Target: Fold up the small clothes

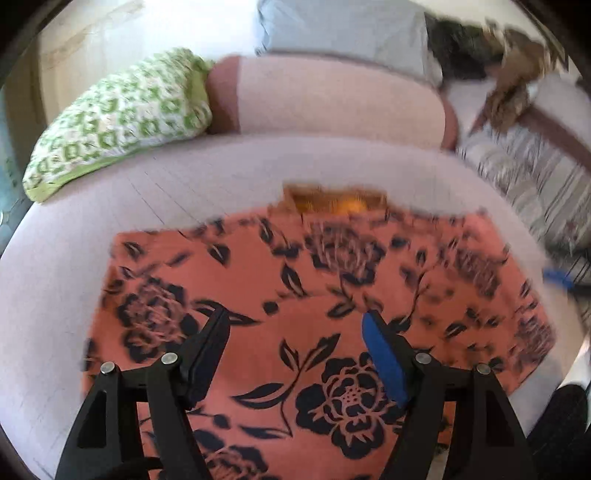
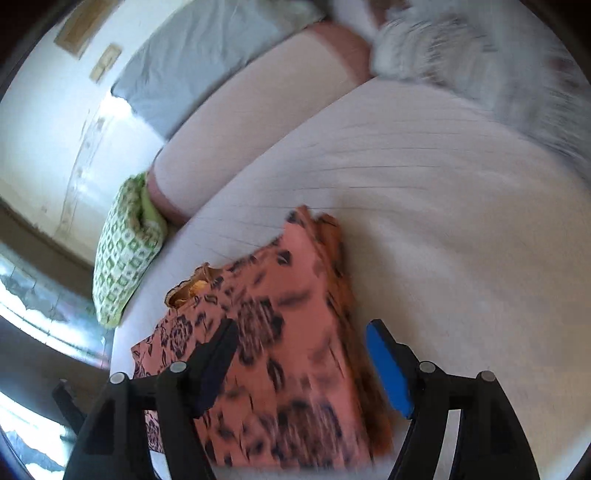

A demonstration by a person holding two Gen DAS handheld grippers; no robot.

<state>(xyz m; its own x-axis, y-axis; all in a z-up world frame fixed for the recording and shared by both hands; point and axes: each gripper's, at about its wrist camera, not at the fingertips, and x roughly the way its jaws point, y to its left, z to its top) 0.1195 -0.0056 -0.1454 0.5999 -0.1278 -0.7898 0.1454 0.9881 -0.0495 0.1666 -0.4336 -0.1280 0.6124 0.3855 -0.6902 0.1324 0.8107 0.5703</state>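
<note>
A coral-pink garment with a black flower print [image 1: 314,295] lies flat on the white bed sheet [image 1: 184,177], with an orange neck opening [image 1: 332,201] at its far edge. My left gripper [image 1: 295,317] is open and empty, hovering above the garment's near middle. In the right wrist view the same garment [image 2: 288,350] lies folded in layers, its right edge stacked. My right gripper [image 2: 301,328] is open and empty above that right edge. A blue pad [image 2: 388,369] lines its right finger.
A green-and-white patterned pillow [image 1: 118,118] and a beige bolster [image 1: 332,99] lie at the head of the bed, with a grey pillow [image 1: 343,26] behind. A striped blanket [image 1: 535,184] lies at the right. A dark shape [image 1: 561,424] shows at the lower right.
</note>
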